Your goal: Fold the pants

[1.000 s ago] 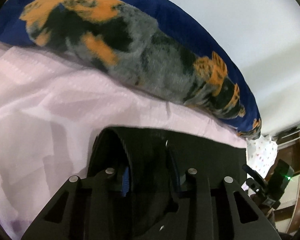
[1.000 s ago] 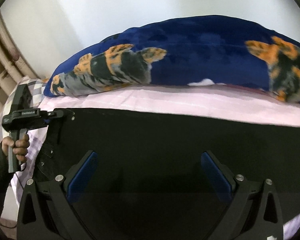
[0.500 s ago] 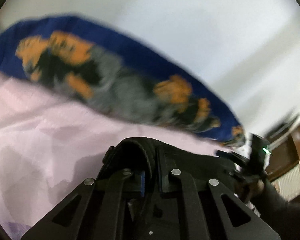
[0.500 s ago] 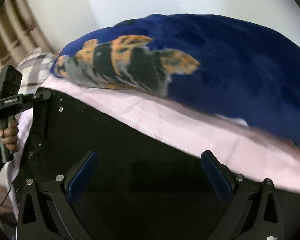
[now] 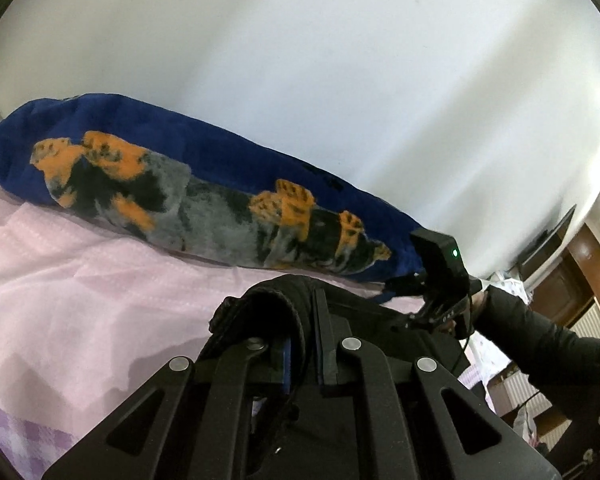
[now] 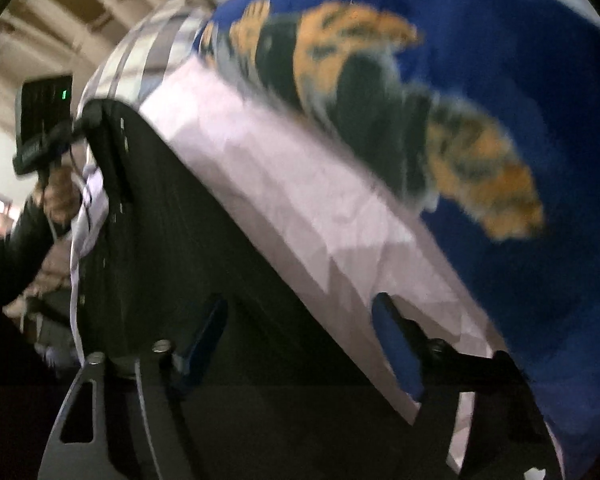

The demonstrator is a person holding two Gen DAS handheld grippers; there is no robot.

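1. A white wall (image 5: 340,100) is seen behind everything in the left wrist view.
2. A bed covered by a pale pink sheet (image 5: 80,300) is shown as the surface carrying the things; the sheet (image 6: 284,208) is also seen in the blurred right wrist view.
3. A blue blanket (image 5: 180,152) printed with an orange, grey and black animal is lain along the far side of the bed, beside the wall; it is seen too in the right wrist view (image 6: 520,100).
4. The black pants (image 6: 172,248) are spread flat on the pink sheet, nearer than the blanket. Their long axis is seen to run roughly parallel to the blanket's edge, from the left tool's end across to the right tool's end. Which end is the waist cannot be told with certainty, though a thick hemmed band (image 5: 260,308) is bunched at the left tool.
5. The left tool (image 5: 302,356) is pressed together on that bunched band of the pants, the fabric being pinched between its blue pads.
6. The right tool (image 6: 300,344) is held spread wide above the pants near their far edge, nothing being gripped; one blue pad is over the black cloth and the other over the pink sheet.
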